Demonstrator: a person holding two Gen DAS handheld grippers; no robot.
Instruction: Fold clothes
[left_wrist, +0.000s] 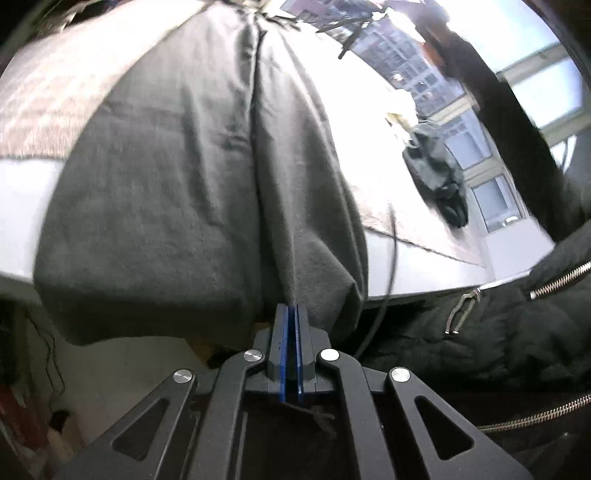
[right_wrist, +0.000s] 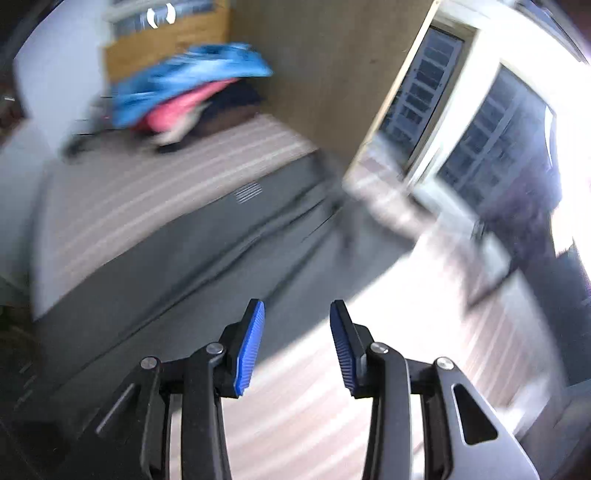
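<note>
A dark grey garment (left_wrist: 192, 177) lies spread over the striped bed cover and hangs off the near edge of the bed. My left gripper (left_wrist: 293, 308) is shut on its near edge, the blue pads pressed together on the cloth. In the right wrist view the same grey garment (right_wrist: 207, 258) stretches across the striped cover (right_wrist: 122, 192). My right gripper (right_wrist: 297, 314) is open and empty, its blue pads (right_wrist: 251, 343) hovering over the garment's near edge. The right view is motion-blurred.
A pile of blue, pink and dark clothes (right_wrist: 192, 96) sits at the far end of the bed by a wooden wall. Another dark crumpled garment (left_wrist: 439, 177) lies near the window side. A person's black zipped jacket (left_wrist: 498, 332) is close on the right. Windows (right_wrist: 487, 140) stand beyond.
</note>
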